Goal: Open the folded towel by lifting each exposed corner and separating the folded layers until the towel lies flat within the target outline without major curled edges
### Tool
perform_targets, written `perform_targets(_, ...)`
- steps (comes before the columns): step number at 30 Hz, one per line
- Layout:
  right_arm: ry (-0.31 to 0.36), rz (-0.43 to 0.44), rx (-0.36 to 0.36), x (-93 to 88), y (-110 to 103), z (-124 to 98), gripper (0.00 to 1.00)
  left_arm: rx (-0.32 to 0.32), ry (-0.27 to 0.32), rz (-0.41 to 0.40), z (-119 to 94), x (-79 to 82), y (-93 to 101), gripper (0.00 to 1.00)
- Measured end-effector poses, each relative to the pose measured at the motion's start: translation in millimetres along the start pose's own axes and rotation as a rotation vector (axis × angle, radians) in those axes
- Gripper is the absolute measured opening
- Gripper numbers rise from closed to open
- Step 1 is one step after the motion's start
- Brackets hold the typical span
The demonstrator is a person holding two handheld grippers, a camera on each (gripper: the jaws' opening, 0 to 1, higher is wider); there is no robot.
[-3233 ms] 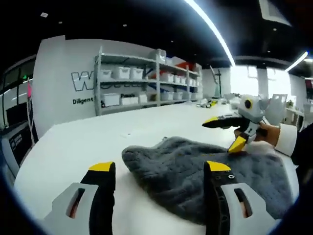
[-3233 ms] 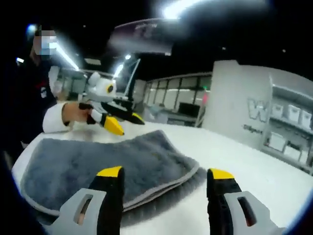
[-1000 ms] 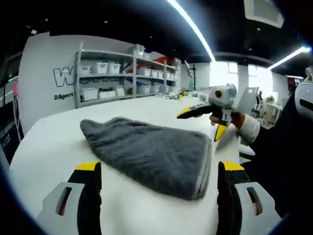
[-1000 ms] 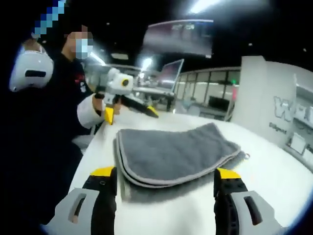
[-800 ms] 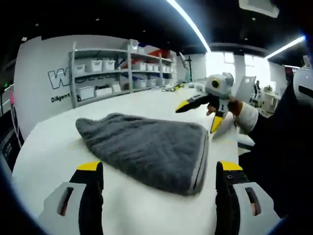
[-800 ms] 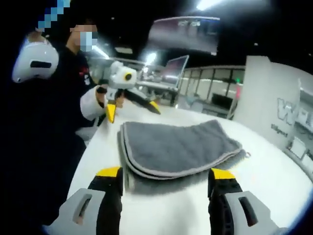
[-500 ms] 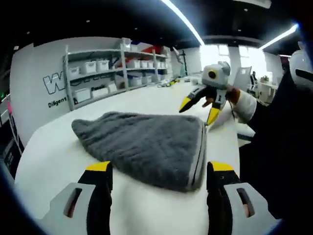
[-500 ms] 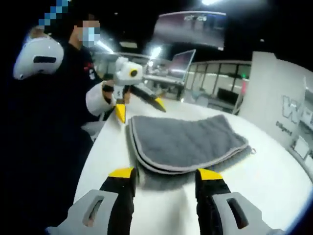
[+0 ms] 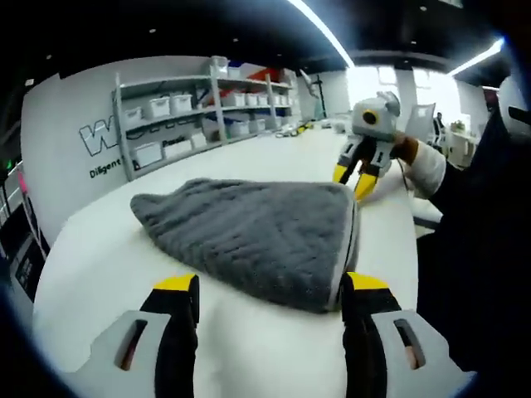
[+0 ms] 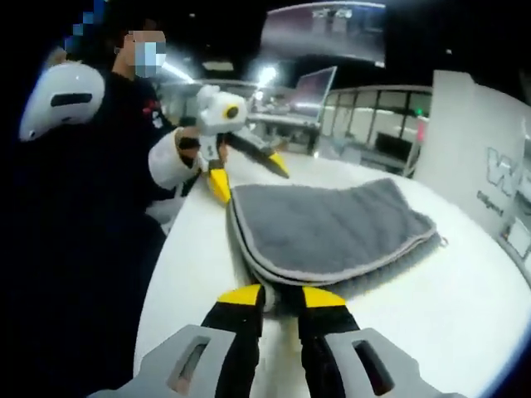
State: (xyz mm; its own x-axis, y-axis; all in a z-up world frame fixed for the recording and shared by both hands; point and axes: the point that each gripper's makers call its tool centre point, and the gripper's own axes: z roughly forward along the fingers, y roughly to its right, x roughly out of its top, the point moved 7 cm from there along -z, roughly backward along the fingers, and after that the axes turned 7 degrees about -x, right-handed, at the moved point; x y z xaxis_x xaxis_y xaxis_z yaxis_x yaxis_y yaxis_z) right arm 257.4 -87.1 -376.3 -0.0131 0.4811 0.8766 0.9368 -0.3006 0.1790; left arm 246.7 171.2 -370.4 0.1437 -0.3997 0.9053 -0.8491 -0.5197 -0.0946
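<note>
A grey towel [image 9: 257,228], still folded in several layers, lies on a white table [image 9: 99,257]. In the left gripper view, the left gripper [image 9: 270,286] is held low at the near edge of the towel with its yellow-tipped fingers [image 9: 176,283] spread wide; one finger stands over bare tabletop, while the other sits just beside the towel's near corner, where the pale-bound edges of the layers stack up. The towel's fluffy surface runs away from this gripper to a rounded far corner, with open white table beyond it and along its left side. The right gripper [image 9: 354,178] appears at the far right corner of the towel, its yellow tips close together and pointed down at the hem. In the right gripper view, the right gripper [image 10: 280,296] has its fingers [image 10: 241,295] drawn nearly together at the stacked, grey-piped hem of the towel [image 10: 332,228]; whether fabric is actually pinched between them cannot be told. The left gripper [image 10: 249,174] shows at the opposite corner, spread open, held by a hand with a white cuff [image 10: 170,162]. Broad bare table [image 10: 465,298] lies to the right of the towel, whereas the left side has only a narrow strip before the table's edge. Shelves with white bins [image 9: 191,112] stand along the back wall.
</note>
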Motion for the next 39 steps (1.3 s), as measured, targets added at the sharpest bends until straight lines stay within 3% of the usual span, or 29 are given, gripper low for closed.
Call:
perform_targets(9, 0.001, 0.025, 0.057, 6.6, -13, 10, 0.01, -0.011, 0.004, 0.059, -15, -6.8, -6.6, 0.38)
perform_targets(19, 0.018, 0.018, 0.1, 13.1, -22, 19, 0.01, 0.016, 0.023, 0.092, -25, -9.4, -13.9, 0.28)
perform_targets(24, 0.044, 0.032, 0.102, 14.6, -19, 16, 0.03, -0.016, 0.04, 0.048, -24, -9.5, -12.0, 0.18)
perform_targets(28, 0.064, 0.036, 0.083, 15.0, -13, 9, 0.07, -0.013, 0.022, 0.055, -21, -10.3, -9.7, 0.16)
perform_targets(30, 0.06, -0.013, 0.017, 15.0, -6, 6, 0.17, 0.013, 0.059, 0.124, -22, -5.8, -9.3, 0.11)
perform_targets(31, 0.058, -0.022, 0.017, 14.9, -7, 4, 0.18, 0.017, 0.056, 0.144, -22, -5.5, -8.1, 0.09)
perform_targets(34, 0.061, -0.011, 0.003, 16.7, -5, 0, 0.17, 0.047, 0.067, 0.114, -24, -6.0, -9.1, 0.06)
perform_targets(39, 0.101, 0.21, -0.101, 18.2, 17, 1, 0.15, 0.067, 0.087, 0.07, -26, -8.5, -9.8, 0.05)
